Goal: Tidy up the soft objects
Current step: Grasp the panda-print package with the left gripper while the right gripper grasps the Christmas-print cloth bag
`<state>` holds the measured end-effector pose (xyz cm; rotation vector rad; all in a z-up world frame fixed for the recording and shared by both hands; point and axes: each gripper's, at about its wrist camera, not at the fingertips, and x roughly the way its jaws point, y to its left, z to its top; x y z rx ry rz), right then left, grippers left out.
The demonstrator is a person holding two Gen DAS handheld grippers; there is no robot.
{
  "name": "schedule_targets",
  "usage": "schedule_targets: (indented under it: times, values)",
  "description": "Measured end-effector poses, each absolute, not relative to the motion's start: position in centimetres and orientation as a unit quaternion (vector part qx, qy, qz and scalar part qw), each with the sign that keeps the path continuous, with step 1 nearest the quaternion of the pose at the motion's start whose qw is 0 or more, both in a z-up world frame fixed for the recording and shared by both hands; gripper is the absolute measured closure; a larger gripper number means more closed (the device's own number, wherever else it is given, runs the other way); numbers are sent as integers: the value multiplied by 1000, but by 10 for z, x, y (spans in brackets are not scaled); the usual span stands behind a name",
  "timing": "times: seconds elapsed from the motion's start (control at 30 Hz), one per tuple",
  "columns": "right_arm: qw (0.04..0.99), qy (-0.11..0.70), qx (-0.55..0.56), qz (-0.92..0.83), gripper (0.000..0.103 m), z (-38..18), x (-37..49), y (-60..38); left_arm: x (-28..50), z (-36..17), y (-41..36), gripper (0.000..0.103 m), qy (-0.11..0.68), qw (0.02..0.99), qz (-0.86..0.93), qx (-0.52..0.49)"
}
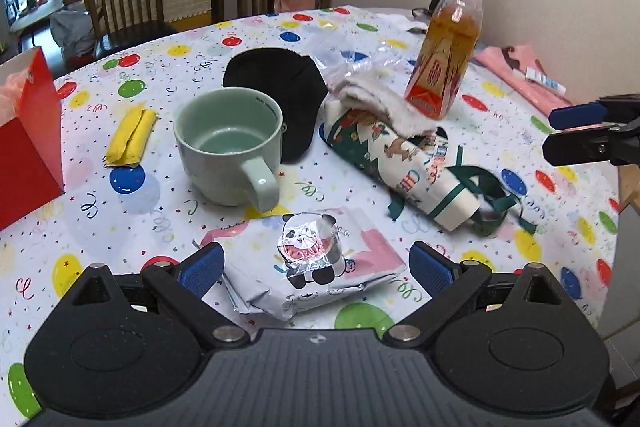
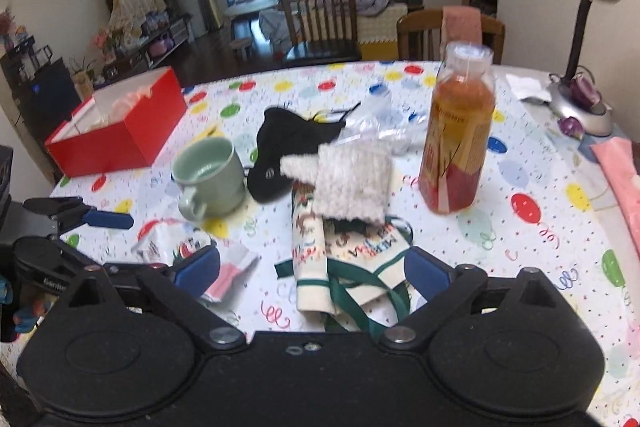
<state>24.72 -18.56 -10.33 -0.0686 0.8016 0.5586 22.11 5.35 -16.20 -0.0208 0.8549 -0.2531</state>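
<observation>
Wide-spread left gripper (image 1: 316, 263) is seen flanking a panda-printed packet (image 1: 308, 267); wide right gripper (image 2: 312, 267) flanks a rolled cloth (image 2: 316, 255) lettered "MERRY", ungripped.

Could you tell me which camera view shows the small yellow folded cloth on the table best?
The left wrist view shows it best: the small yellow folded cloth lies in the open on the balloon-print tablecloth, left of the pale green ceramic mug, sharp and unobstructed. In the right wrist view I cannot find it.
</observation>
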Motion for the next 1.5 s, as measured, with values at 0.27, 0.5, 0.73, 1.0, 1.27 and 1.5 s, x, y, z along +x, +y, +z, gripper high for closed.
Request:
schedule_targets:
  times: [0.27, 0.5, 0.73, 1.0, 1.27, 1.5]
  values:
    - [854, 413, -60, 312, 9, -119, 262, -177, 233, -171, 49, 4, 414, 884, -195, 92]
    - [835, 435, -82, 327, 13, -137, 281, -160, 265, -180, 71, 4, 442, 854, -249, 115]
    - [827, 456, -87, 318, 16, -154, 303, -146, 284, -197, 65, 4, 466, 817, -303, 152]
    - [821, 470, -97, 309, 22, -173, 322, -130, 289, -203, 57, 4, 465, 796, -352, 166]
    - [819, 484, -104, 292, 30, -189, 330, -120, 278, -210, 47, 4, 465, 779, -380, 181]
    - [827, 479, -119, 272, 44, -194, 326, -116, 260, -222, 31, 5, 458, 788, -358, 201]
